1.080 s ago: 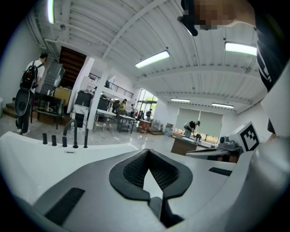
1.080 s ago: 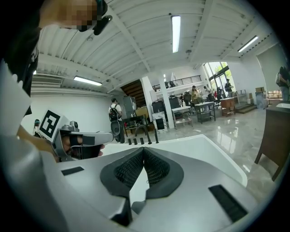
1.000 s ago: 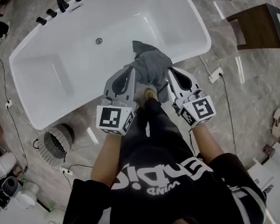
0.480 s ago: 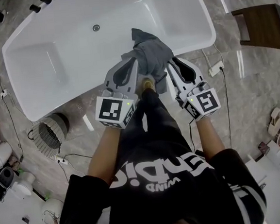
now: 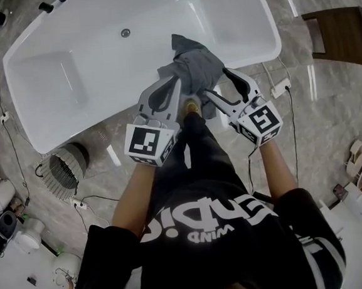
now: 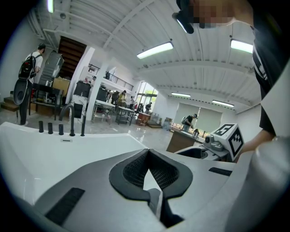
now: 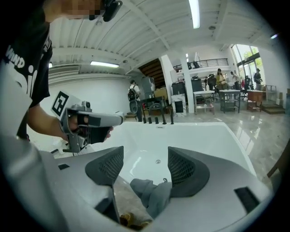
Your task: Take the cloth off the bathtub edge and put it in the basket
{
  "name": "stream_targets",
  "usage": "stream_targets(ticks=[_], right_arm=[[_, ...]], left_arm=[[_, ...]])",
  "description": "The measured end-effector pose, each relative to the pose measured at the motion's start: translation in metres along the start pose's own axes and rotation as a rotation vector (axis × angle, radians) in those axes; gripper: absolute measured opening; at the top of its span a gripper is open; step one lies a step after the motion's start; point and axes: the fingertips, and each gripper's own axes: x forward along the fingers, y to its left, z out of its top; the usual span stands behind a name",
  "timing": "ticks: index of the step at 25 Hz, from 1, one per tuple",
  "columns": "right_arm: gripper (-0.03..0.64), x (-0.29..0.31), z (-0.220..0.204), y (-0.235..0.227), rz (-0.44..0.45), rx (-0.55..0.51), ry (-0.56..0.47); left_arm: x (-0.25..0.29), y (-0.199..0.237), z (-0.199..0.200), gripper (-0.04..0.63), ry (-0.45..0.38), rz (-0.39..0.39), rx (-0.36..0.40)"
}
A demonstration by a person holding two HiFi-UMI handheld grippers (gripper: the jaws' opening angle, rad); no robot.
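A grey cloth (image 5: 194,70) hangs crumpled over the near rim of the white bathtub (image 5: 66,129). My left gripper (image 5: 177,83) is shut and empty, its tip just left of the cloth; in its own view the left gripper (image 6: 147,156) shows closed jaws over the tub. My right gripper (image 5: 216,84) is at the cloth's right side, jaws opening wide. In the right gripper view the cloth (image 7: 152,192) lies low between the spread jaws of the right gripper (image 7: 145,167), and the pads do not press on it. A wire basket (image 5: 67,173) sits on the floor to the left.
The tub's taps (image 7: 156,118) line its far rim. A wooden table (image 5: 341,32) stands at the right. Cables (image 5: 15,155) and a power strip (image 5: 279,89) lie on the marble floor. White fixtures (image 5: 4,213) crowd the lower left. People stand far off in the hall.
The right gripper's jaws, shut beside the cloth before, now stand wide apart. The left gripper stays shut in about the same place.
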Motion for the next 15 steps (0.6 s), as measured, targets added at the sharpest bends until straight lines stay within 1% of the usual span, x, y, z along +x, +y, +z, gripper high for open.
stream_targets(ticks=[2, 3, 5, 8, 11, 13, 15], right_arm=[[0.264, 0.009, -0.014, -0.002, 0.041, -0.004, 0.047], [0.264, 0.015, -0.023, -0.003, 0.056, -0.024, 0.076], [0.264, 0.028, -0.043, -0.007, 0.075, -0.088, 0.146], [0.264, 0.048, -0.079, -0.019, 0.080, -0.158, 0.248], [0.264, 0.067, -0.124, -0.029, 0.102, -0.282, 0.377], [0.264, 0.079, -0.151, -0.031, 0.134, -0.379, 0.462], [0.264, 0.090, -0.175, -0.031, 0.174, -0.450, 0.531]], left_arm=[[0.001, 0.000, 0.000, 0.012, -0.001, 0.002, -0.003], [0.001, 0.001, 0.000, 0.012, -0.001, 0.002, -0.005], [0.001, 0.002, -0.002, 0.012, 0.000, 0.002, -0.006], [0.000, 0.002, -0.008, 0.012, 0.009, 0.002, -0.011], [-0.001, 0.002, -0.017, 0.012, 0.021, 0.004, -0.022], [-0.003, 0.002, -0.023, 0.012, 0.030, 0.007, -0.030], [-0.006, 0.004, -0.029, 0.012, 0.040, 0.012, -0.038]])
